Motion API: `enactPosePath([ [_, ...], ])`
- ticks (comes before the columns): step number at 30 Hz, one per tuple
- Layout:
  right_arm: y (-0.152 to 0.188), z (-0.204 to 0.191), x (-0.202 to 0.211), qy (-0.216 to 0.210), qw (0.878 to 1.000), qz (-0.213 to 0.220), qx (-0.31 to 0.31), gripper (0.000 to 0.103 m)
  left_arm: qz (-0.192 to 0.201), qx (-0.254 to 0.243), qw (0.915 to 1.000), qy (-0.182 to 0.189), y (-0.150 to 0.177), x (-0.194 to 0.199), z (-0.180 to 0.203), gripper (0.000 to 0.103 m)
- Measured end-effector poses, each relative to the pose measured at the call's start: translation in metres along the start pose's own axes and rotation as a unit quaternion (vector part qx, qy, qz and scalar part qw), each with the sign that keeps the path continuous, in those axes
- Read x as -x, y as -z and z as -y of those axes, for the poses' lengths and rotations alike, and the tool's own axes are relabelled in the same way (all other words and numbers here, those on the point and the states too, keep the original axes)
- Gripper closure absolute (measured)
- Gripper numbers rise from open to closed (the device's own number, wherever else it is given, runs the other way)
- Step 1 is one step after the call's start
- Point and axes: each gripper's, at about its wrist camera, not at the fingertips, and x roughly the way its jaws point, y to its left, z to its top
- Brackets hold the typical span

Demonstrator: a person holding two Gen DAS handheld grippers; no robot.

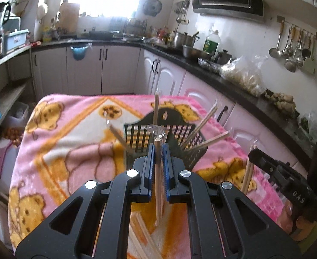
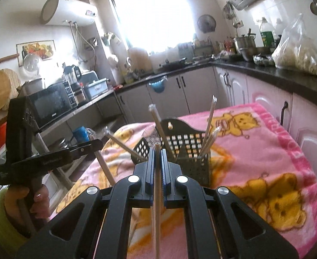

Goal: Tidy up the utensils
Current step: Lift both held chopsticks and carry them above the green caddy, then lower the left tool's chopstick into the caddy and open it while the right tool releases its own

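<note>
The left gripper (image 1: 158, 151) has its fingers (image 1: 149, 161) closed on a wrapped pair of chopsticks (image 1: 158, 185), held roughly upright with the top poking just above the pads and the lower end hanging towards the blanket. The right gripper (image 2: 157, 159) is likewise clamped on a second wrapped pair (image 2: 157, 205), also near vertical; from the left wrist view that same pair shows at the right edge, pinched in the other tool.

Just ahead of both grippers stands the black perforated utensil holder (image 2: 193, 164) on the pink bear-print blanket (image 2: 255, 161) covering the worktop. It already carries several wrapped chopsticks (image 2: 210, 120), leaning outward at different angles. More loose pairs (image 1: 141, 233) lie on the blanket below the left gripper.

The step in hand looks like carrying: 2 pairs are lifted, neither yet over the holder. The next move probably calls for bringing 1 pair above an opening, lowering its tip between the leaning sticks, and releasing only once the lower end is inside. The 2 tools sit near each other, so going 1 at a time seems wise.
</note>
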Motion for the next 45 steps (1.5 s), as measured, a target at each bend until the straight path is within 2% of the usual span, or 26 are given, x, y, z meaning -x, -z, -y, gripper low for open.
enactPosePath([
  [15, -0.050, 0.010, -0.001, 0.015, 0.997, 0.073, -0.004, 0.097, 0.066, -0.009, 0.9977, 0.015, -0.065, 0.008, 0.017, 0.100],
  [24, -0.086, 0.013, -0.014, 0.028, 0.992, 0.120, 0.001, 0.097, 0.090, -0.002, 0.9959, 0.007, -0.093, 0.002, 0.015, 0.100],
  [30, -0.107, 0.011, -0.027, 0.033, 0.986, 0.162, 0.006, 0.097, 0.103, 0.004, 0.9945, -0.017, -0.100, -0.004, 0.007, 0.100],
  [36, -0.116, 0.010, -0.047, 0.035, 0.981, 0.189, 0.010, 0.097, 0.100, 0.013, 0.9944, -0.031, -0.102, -0.017, -0.007, 0.100],
  [45, -0.114, 0.010, -0.082, 0.048, 0.981, 0.188, 0.013, 0.097, 0.094, 0.026, 0.9944, -0.039, -0.096, -0.038, -0.025, 0.100],
])
